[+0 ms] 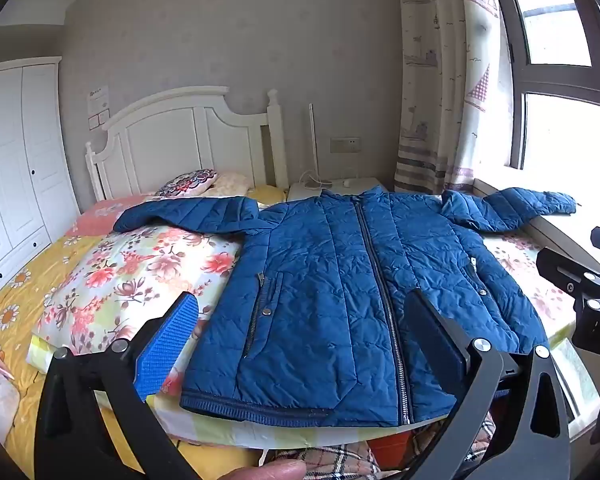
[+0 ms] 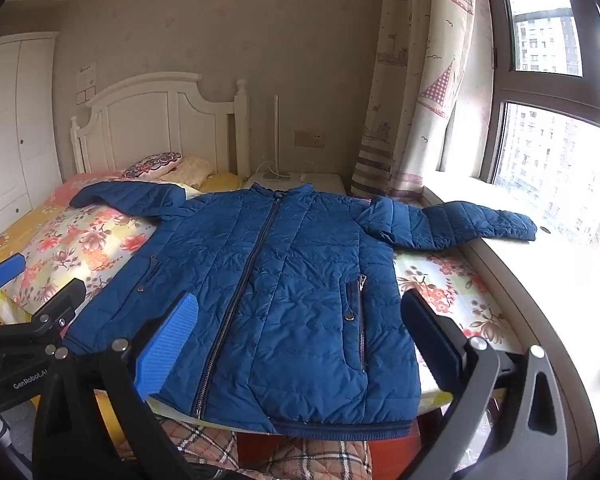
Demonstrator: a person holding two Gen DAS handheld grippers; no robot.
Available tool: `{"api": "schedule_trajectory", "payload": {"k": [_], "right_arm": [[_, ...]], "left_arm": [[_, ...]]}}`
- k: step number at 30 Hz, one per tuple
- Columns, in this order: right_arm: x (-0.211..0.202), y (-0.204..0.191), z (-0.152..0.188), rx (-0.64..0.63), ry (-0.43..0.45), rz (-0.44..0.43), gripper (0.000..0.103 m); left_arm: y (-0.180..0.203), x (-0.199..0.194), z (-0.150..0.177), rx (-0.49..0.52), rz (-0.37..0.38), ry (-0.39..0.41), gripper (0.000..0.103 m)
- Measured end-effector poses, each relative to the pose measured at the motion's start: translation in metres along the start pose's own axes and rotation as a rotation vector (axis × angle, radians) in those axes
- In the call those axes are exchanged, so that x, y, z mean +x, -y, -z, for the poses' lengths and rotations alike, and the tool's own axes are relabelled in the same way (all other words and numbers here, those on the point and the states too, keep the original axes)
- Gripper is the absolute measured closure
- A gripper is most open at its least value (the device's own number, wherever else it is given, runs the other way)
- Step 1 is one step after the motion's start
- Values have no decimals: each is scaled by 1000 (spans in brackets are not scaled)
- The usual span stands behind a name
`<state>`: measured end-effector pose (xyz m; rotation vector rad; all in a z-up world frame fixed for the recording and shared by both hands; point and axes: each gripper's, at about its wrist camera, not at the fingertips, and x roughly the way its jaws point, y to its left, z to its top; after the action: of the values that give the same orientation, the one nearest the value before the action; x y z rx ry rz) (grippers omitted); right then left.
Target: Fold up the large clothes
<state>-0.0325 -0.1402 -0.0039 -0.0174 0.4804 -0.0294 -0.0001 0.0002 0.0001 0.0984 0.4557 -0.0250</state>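
My right gripper [image 2: 300, 332] hung above the hem of the blue quilted jacket [image 2: 284, 280], its jaws spread wide with nothing between them. The jacket lay front up and zipped on the floral quilt [image 2: 80, 248], both sleeves stretched out, the right one reaching onto the windowsill [image 2: 560, 280]. My left gripper [image 2: 32, 284] showed at the left edge, over the quilt.

Bed [image 1: 28, 304] with yellow daisy-print sheet carries a folded floral quilt [image 1: 140, 272]. Blue quilted jacket [image 1: 340, 288] lies flat on the quilt, zipped, front up, sleeves spread to both sides. Beyond the jacket, near the white headboard [image 1: 180, 140]: pink pillow [image 1: 100, 216] and patterned cushion [image 1: 188, 182]
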Motion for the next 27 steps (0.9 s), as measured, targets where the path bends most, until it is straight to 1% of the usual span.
{"api": "schedule_trajectory", "payload": {"k": [8,10,16,18,27], "right_arm": [[-2,-2,-1,0,1,-2,2],[-2,-8,-2,1,2,0,2],[1,-8,-3,0,3,0,2],[-2,-5,0,-2,3,-3,2],[0,-6,0,-3,3,-5,2]], "left_arm": [[1,-1,0,0,-5,5,4],[3,-1,0,1,-6,3,4],[12,-3,-1,6,-8,1,4],[0,0,0,-6,-1,4,4],[1,-1,1,-8,1,-5,4]]}}
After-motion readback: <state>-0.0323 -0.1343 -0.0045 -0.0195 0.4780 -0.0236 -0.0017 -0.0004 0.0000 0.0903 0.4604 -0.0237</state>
